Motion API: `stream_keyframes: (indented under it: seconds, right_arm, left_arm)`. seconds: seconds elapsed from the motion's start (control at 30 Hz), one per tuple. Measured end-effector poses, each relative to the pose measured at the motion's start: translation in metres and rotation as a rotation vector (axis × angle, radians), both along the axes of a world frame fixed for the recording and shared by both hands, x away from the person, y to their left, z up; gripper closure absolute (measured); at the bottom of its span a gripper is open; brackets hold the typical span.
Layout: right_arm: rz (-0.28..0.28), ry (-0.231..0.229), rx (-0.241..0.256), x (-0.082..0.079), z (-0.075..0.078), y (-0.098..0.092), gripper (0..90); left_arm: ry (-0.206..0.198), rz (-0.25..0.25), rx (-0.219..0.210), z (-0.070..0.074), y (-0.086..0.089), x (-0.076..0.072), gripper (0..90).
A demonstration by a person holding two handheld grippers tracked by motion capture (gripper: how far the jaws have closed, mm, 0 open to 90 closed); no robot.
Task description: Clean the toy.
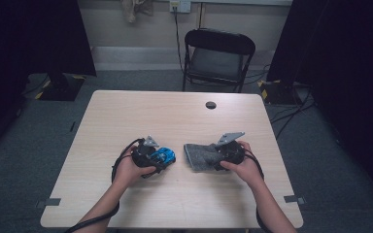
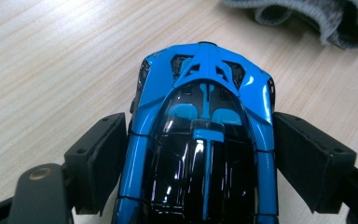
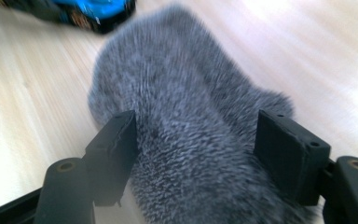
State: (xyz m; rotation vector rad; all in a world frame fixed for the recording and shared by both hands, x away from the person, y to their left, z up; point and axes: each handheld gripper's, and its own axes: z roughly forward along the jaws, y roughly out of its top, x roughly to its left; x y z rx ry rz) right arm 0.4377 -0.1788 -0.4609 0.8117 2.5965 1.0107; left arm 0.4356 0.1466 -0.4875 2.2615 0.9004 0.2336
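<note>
Blue toy car [image 2: 200,140] between left gripper [image 2: 198,158] jaws

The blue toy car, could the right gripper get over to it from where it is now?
Probably not yet. The right gripper has its jaws around the grey cloth, and the left gripper already straddles the blue toy car. The bare table between the car and the cloth looks free, so only those holds stand in the way.
</note>
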Motion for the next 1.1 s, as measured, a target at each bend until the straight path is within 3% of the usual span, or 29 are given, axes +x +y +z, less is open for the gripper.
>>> stream_keyframes:
  seconds: [0.17, 0.3, 0.47, 0.63, 0.67, 0.7, 0.87, 1.1]
  right_arm:
    - [-0.031, 0.003, -0.060, 0.000, -0.022, 0.012, 29.8]
    - [-0.157, 0.014, -0.004, 0.001, -0.028, 0.016, 38.4]
    - [-0.219, 0.022, -0.014, 0.002, -0.026, 0.016, 52.6]
    - [-0.232, 0.031, -0.021, 0.003, -0.025, 0.018, 54.7]
    - [-0.235, 0.033, -0.021, 0.003, -0.025, 0.018, 55.4]
    - [-0.234, 0.031, -0.020, 0.003, -0.025, 0.018, 55.9]
    - [-0.237, 0.030, -0.015, 0.003, -0.025, 0.017, 57.1]
    - [-0.238, 0.030, -0.011, 0.003, -0.025, 0.017, 57.8]
  left_arm:
    - [-0.002, 0.001, -0.001, 0.000, 0.000, 0.001, 18.4]
    - [-0.009, 0.003, -0.002, -0.002, 0.001, 0.000, 17.3]
    - [-0.032, -0.016, 0.036, -0.003, -0.003, -0.001, 15.4]
    - [-0.047, -0.017, 0.052, -0.004, -0.008, 0.000, 12.7]
    - [-0.043, -0.021, 0.053, -0.002, -0.007, 0.000, 15.7]
    - [-0.038, -0.025, 0.060, -0.001, -0.008, -0.001, 24.1]
    - [-0.030, -0.005, 0.074, 0.001, -0.010, -0.002, 24.5]
    - [-0.035, -0.019, 0.052, 0.000, -0.005, -0.003, 24.7]
